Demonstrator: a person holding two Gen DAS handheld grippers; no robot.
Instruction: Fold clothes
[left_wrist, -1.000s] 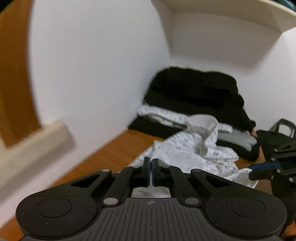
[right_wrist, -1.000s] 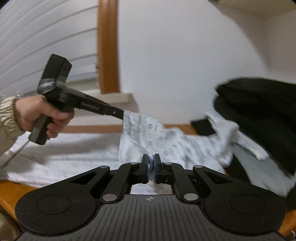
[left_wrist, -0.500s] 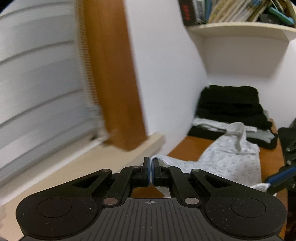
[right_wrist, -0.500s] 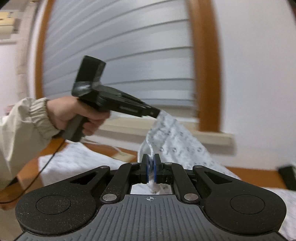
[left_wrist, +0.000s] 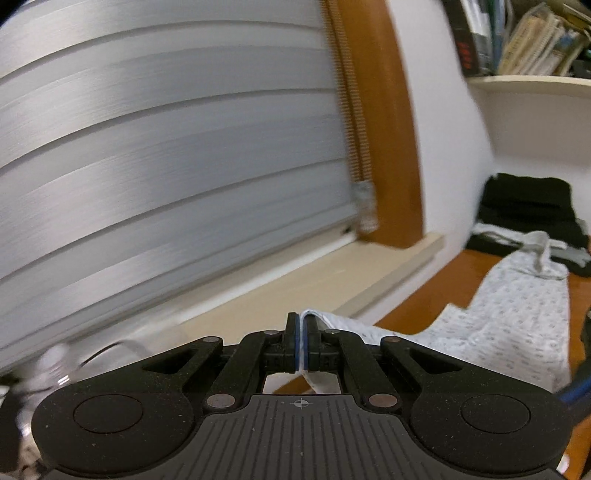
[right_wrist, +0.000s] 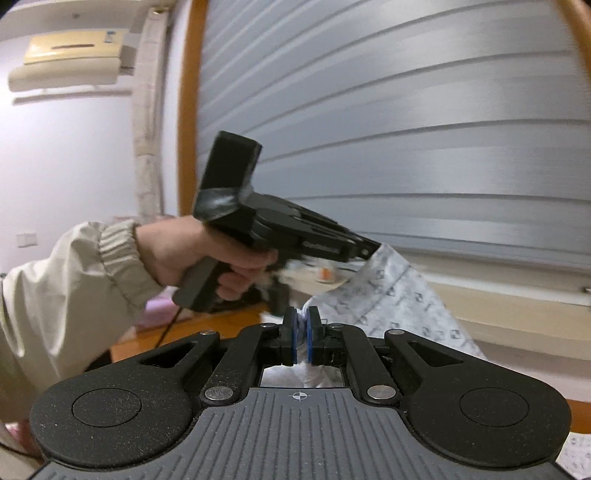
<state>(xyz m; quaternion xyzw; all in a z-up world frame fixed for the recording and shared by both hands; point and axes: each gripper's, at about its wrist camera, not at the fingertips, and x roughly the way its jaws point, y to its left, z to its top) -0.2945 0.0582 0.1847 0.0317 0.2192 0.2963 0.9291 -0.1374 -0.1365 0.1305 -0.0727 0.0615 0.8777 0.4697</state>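
A white garment with a small grey print (left_wrist: 517, 325) stretches over the wooden table (left_wrist: 417, 306), from the pile at the right back toward me. My left gripper (left_wrist: 302, 332) is shut on an edge of that cloth. In the right wrist view my right gripper (right_wrist: 302, 325) is shut on another bunched bit of the white printed garment (right_wrist: 402, 295). The left gripper (right_wrist: 369, 253) shows there too, held in a hand (right_wrist: 177, 254) with a cream sleeve, pinching a raised corner of the cloth.
A stack of folded black and grey clothes (left_wrist: 528, 206) sits against the white wall at the right. Grey window blinds (left_wrist: 166, 166) with a wooden frame (left_wrist: 384, 122) and a pale sill (left_wrist: 332, 280) fill the back. A bookshelf (left_wrist: 528, 48) hangs above.
Both grippers have swung left and upward with the garment, away from the clothes pile and toward the window. The cloth is now drawn out longer across the table.
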